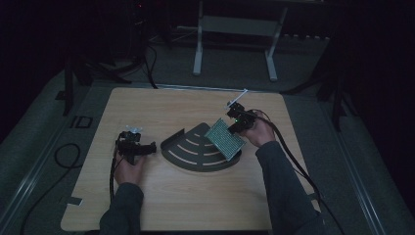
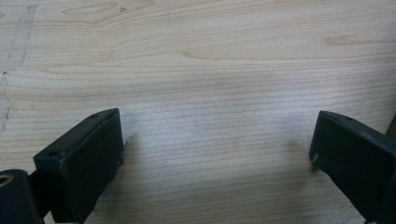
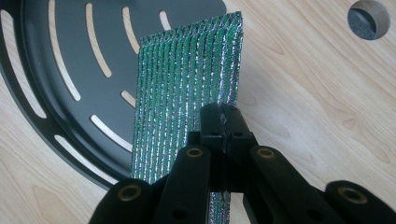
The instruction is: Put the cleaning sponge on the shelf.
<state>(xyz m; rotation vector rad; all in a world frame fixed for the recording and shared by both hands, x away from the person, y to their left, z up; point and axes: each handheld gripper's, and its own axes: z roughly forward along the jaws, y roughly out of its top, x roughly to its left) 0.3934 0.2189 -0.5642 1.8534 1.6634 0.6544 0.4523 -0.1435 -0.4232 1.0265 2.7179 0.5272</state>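
The right tool (image 1: pixel 238 121) is clamped on a green, silver-flecked ribbed sheet (image 1: pixel 224 139), its two jaws pressed together on one edge of it; in the right gripper view the sheet (image 3: pixel 187 88) runs from between the jaws out over the tray. In the high view the sheet is tilted, its lower end over the right part of a dark fan-shaped tray (image 1: pixel 188 152) with curved slots; whether that end touches the tray I cannot tell. The tray lies near the middle of the table (image 1: pixel 161 205), a little toward its right edge, with the rounded rim facing the near edge. In the right gripper view the tray's slotted floor (image 3: pixel 60 56) shows the wood through the slots, and a round hole (image 3: pixel 368 19) sits in the tabletop off to the upper right.

The left tool (image 1: pixel 142 147) lies low by the table's left half, just left of the tray and apart from it, held in the left hand (image 1: pixel 128 169). Its jaws stand wide, with nothing but bare wood (image 2: pixel 215 84) between them in the left gripper view.
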